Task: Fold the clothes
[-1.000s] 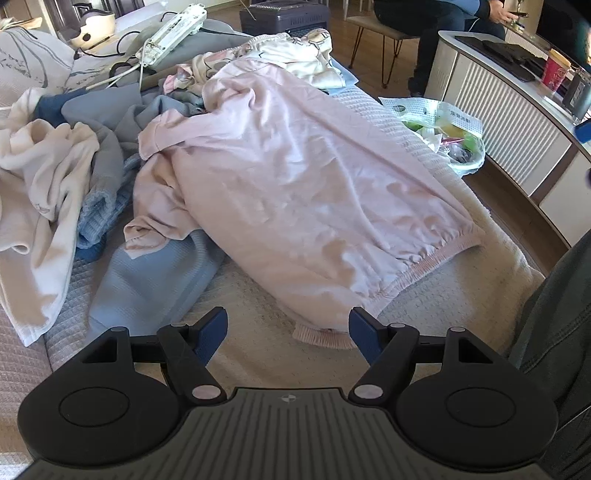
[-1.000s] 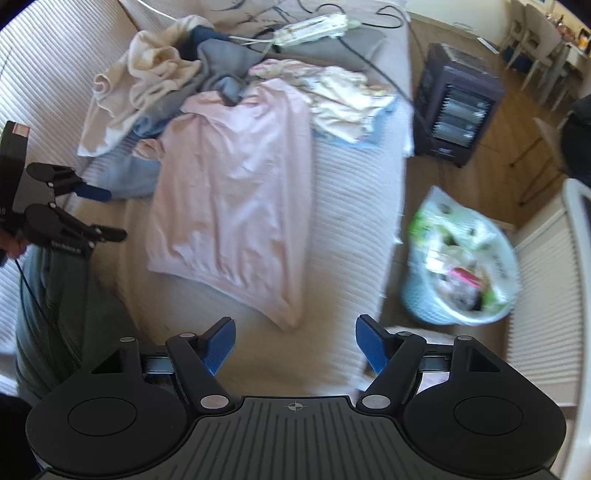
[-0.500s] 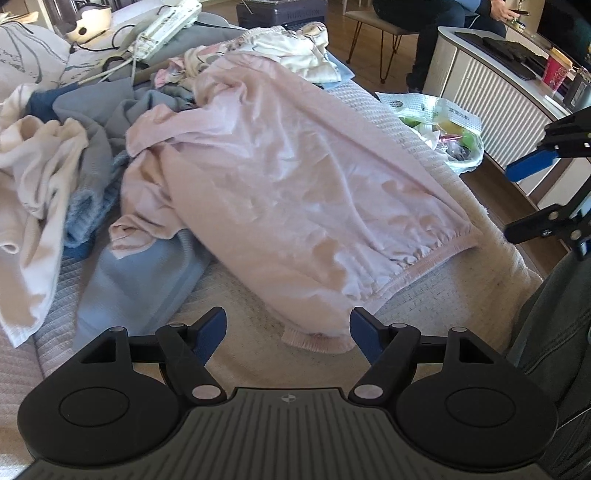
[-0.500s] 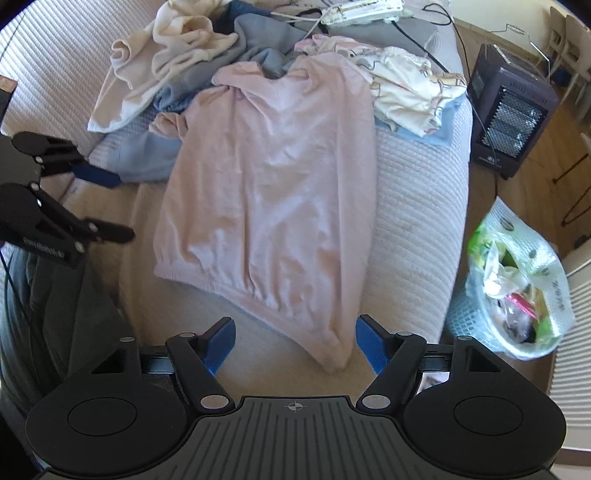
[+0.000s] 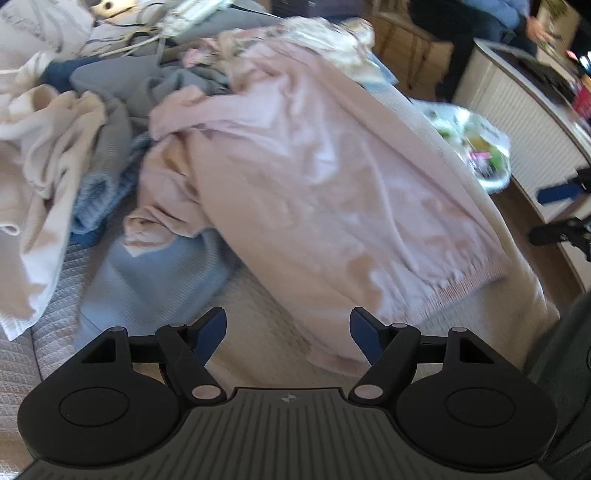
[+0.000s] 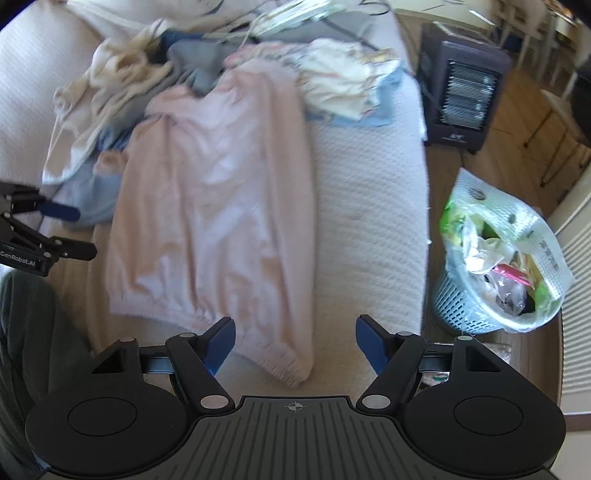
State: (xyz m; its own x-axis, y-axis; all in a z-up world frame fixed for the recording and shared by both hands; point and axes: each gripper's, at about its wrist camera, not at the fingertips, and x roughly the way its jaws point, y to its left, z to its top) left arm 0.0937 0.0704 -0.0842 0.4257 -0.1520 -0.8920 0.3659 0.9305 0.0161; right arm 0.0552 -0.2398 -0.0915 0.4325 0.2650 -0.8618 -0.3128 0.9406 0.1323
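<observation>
The pink sweatshirt (image 6: 218, 206) lay spread flat on the bed (image 6: 369, 206), its ribbed, gathered hem nearest the cameras and its collar end against a heap of crumpled clothes (image 6: 122, 85). The right tool (image 6: 295, 338) hung over the hem's right corner with its blue-padded jaws wide apart and nothing between them; the left tool (image 5: 288, 330) stood equally open above the hem's left corner, empty. Only the right wrist view took in the dark boxy heater (image 6: 461, 96) and the perforated waste basket (image 6: 491, 273) lined with a thin plastic bag, both on the wooden floor. Only the left wrist view showed a seated person (image 5: 476, 33) beyond a curved, slatted white cabinet (image 5: 524, 118). The bed cover was pale and waffle-textured.
</observation>
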